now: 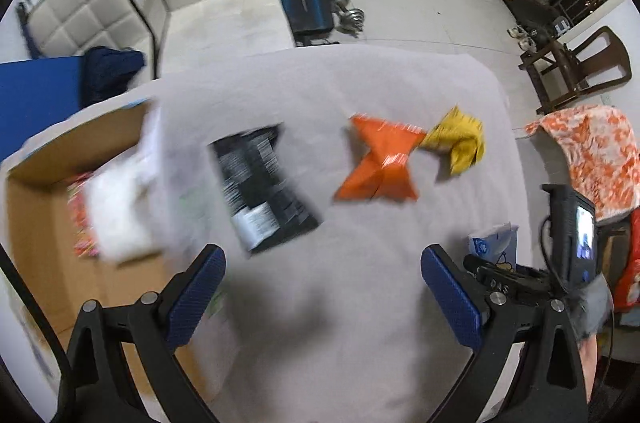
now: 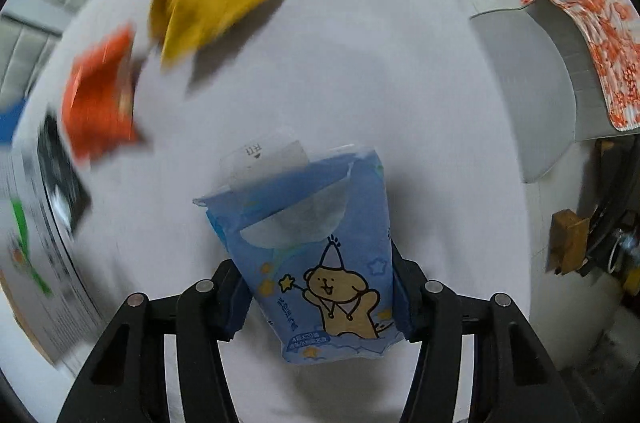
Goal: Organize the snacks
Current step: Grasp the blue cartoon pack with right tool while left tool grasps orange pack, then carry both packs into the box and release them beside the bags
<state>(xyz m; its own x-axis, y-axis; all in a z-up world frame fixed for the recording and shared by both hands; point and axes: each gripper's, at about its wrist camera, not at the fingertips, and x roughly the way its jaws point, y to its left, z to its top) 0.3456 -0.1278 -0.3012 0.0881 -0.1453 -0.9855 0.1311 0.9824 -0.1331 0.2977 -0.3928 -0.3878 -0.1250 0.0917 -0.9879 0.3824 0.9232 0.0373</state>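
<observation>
Blue soft-film pack with a cartoon bear print, clamped between the right gripper pads at its lower half and held up over the white cloth-covered table; peel flap at the top is partly lifted, looks like a tissue or wipe pack, so likely light, squashy, a bit slick, best gripped across the flat sides low down as it is now. Left gripper is spread wide with nothing between its blue textured pads, hovering over the table near the cardboard box. Box sits at the table's left edge, flaps open, a white packet and a red-patterned one inside, blurred. On the cloth: black pouch, flat, printed, just beside the box; orange packet, creased foil-like, puffy; yellow packet, crumpled, touching or nearly touching the orange one's corner, can't tell which. Foil bags probably light and crinkly, crushable contents, take them by a seam edge or across the middle with gentle squeeze. Heavy motion blur in both views. Three packets remain out on the cloth.
</observation>
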